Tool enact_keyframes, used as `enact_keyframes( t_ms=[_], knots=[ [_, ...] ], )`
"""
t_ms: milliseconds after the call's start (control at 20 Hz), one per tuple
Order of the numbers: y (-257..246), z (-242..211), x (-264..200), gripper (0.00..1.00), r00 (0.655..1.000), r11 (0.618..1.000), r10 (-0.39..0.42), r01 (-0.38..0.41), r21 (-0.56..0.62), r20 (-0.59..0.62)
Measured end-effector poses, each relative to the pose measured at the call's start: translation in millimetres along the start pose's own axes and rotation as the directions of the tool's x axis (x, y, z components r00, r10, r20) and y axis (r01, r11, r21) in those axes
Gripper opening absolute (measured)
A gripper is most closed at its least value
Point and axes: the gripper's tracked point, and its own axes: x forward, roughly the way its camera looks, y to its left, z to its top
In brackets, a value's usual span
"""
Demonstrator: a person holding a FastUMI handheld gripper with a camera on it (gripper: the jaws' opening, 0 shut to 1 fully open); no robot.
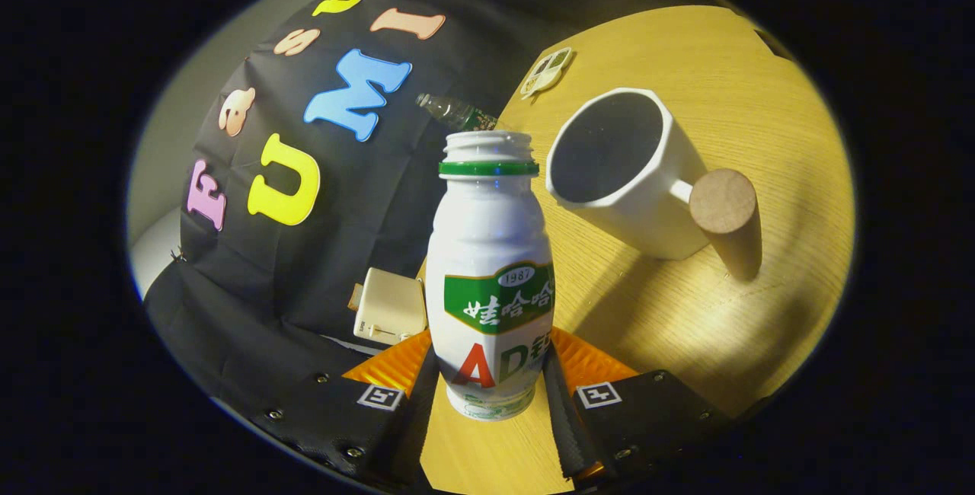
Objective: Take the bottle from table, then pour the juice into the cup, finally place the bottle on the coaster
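Observation:
A white juice bottle [489, 251] with a green neck ring and an uncapped mouth stands between my fingers. My gripper [491, 377] is shut on the bottle, both fingers pressing its lower body. A white cup [647, 205] with a dark inside and a round wooden handle [727, 209] sits on the wooden table [746, 84], just ahead and right of the bottle. The bottle's mouth is close to the cup's near rim, left of it. The whole scene looks tilted from here. A small flat white and green piece [546, 71] lies on the table beyond the cup.
A small white box [388, 304] sits at the table's edge, left of the bottle. A clear plastic bottle [457, 111] lies beyond the juice bottle's mouth, by the black cloth wall. Open tabletop spreads to the right of the cup.

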Motion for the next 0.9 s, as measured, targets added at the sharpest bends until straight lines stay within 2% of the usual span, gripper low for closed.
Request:
enact_keyframes(
  t_ms=[500,900],
  knots=[
    [-2,-11,-4,0.68,0.998,0.992,-0.017,0.023,0.121,-0.052],
    [4,-12,-10,0.68,0.995,0.971,-0.02,0.042,0.234,-0.094]
  ],
)
